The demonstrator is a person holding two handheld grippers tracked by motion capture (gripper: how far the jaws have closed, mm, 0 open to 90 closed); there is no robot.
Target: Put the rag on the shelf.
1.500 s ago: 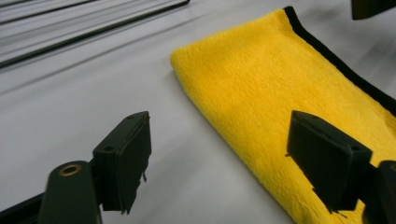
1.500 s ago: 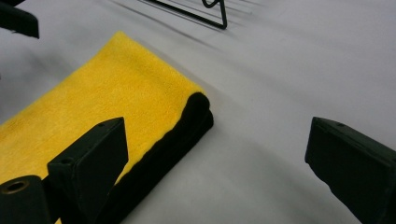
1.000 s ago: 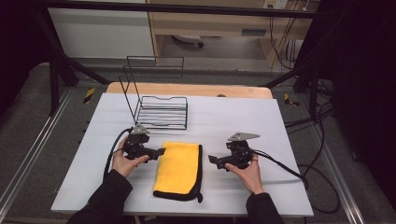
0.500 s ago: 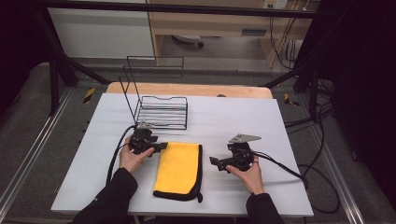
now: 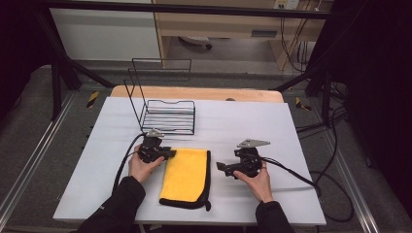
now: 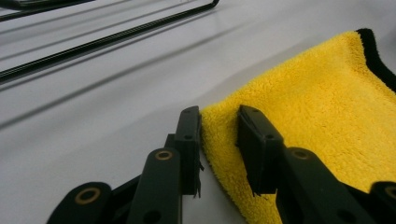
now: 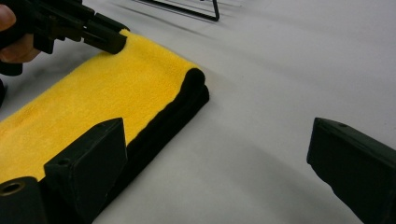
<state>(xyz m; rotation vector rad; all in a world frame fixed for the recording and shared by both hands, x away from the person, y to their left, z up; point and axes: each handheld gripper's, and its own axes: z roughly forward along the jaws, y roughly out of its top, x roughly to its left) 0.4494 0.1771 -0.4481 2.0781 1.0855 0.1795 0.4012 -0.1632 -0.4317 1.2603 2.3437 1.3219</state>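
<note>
Moved forward, left gripper [image 6: 219,140] straddles yellow cloth [image 5: 187,174] corner, jaws apart; wire rack [image 5: 167,116] bare.

cloth [image 5: 187,175] on table [image 5: 291,145], rack [image 5: 167,115] behind

Cut off by the left gripper view's right and bottom edges: most of the yellow microfibre cloth [image 6: 317,121]. Beyond that cloth, wire rack [image 6: 107,39] blurred, cropped at the top.

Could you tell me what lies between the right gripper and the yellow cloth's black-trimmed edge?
Nothing: in the high view, bare white table separates the right gripper from the yellow cloth; the right gripper view shows the same bare stretch.
</note>
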